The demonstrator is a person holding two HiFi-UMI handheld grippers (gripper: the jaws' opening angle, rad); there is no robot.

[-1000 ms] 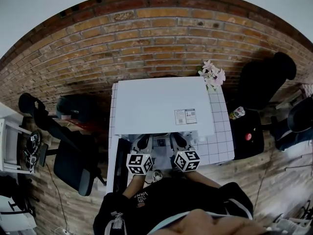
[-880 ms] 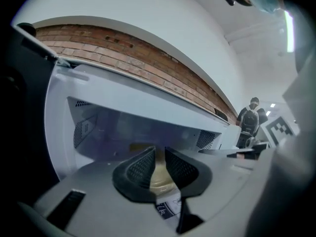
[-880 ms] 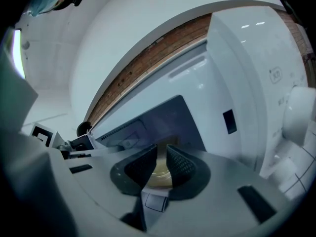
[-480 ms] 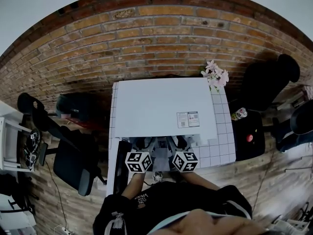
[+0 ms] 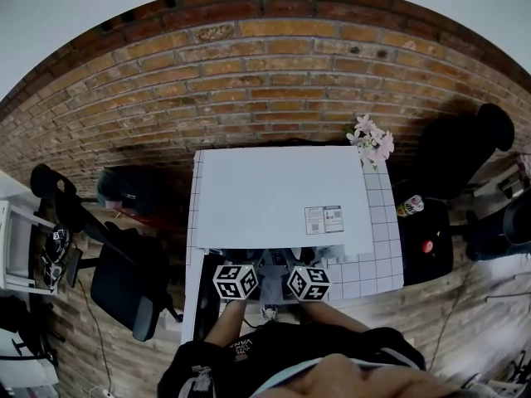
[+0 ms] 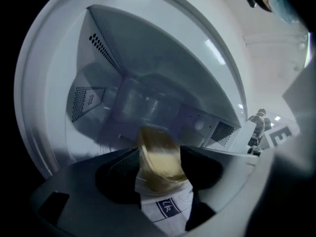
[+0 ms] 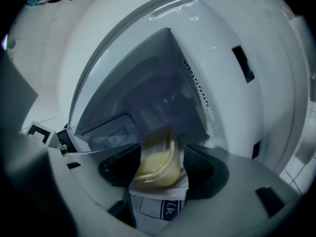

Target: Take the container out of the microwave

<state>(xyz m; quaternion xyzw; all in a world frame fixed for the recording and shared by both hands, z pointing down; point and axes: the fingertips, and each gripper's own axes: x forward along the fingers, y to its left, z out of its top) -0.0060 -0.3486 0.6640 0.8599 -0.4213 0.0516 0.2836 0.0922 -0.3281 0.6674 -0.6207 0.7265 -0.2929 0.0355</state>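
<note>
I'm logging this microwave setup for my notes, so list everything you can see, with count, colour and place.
microwave: one, white, on the table, door open
container: one, clear with yellowish contents, inside the microwave
table: one, white tiled, against the wall
flowers: one bunch, pink, table's far right corner
bottle: one, pale label, by the table's right edge
office chair: one, black, left of the table
brick wall: one, red-brown, behind the table
left gripper: one, dark jaws that have just been opening, container between them
right gripper: one, dark jaws that have just been opening, container between them
black top: one, on the person, nearest the camera
</note>
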